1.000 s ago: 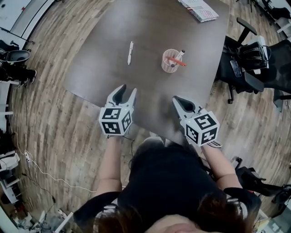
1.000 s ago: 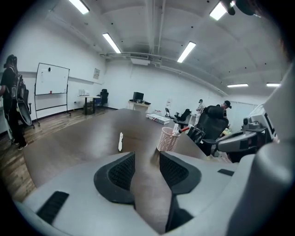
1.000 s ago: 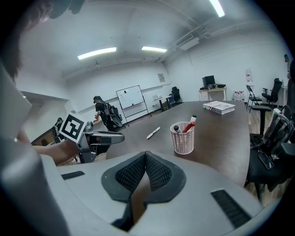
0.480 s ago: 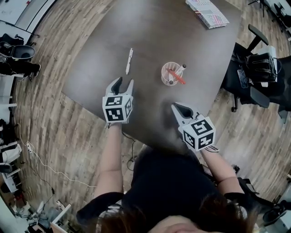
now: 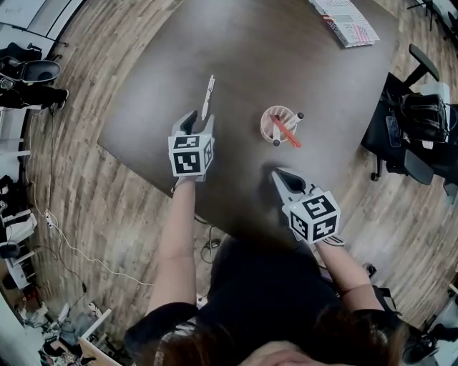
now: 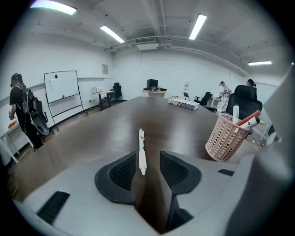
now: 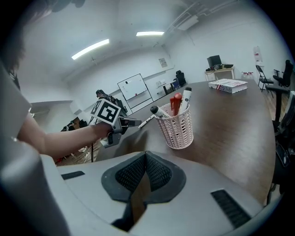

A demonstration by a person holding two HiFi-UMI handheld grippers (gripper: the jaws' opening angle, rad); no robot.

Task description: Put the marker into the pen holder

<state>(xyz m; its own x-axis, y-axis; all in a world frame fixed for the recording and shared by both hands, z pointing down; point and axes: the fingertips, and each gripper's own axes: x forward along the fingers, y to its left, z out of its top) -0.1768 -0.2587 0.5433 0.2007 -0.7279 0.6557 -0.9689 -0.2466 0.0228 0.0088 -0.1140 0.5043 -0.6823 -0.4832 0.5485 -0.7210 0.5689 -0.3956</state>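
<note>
A white marker (image 5: pixel 207 96) lies on the dark table (image 5: pixel 250 50), left of a pink mesh pen holder (image 5: pixel 278 126) that holds a red pen and two other pens. My left gripper (image 5: pixel 198 119) is open just short of the marker. In the left gripper view the marker's (image 6: pixel 141 150) near end lies between the jaw tips of that gripper (image 6: pixel 146 159), and the pads do not touch it. The holder (image 6: pixel 226 138) stands to its right. My right gripper (image 5: pixel 276 174) is shut and empty near the table's front edge, and the holder (image 7: pixel 177 125) stands ahead of it (image 7: pixel 145 154).
A stack of printed booklets (image 5: pixel 351 20) lies at the table's far right corner. A black office chair with a bag (image 5: pixel 422 118) stands off the right side. A person (image 6: pixel 23 113) stands by a whiteboard (image 6: pixel 62 86) in the room's background.
My left gripper has moved forward across the table to the marker's near end. The right gripper has stayed near the front edge.
</note>
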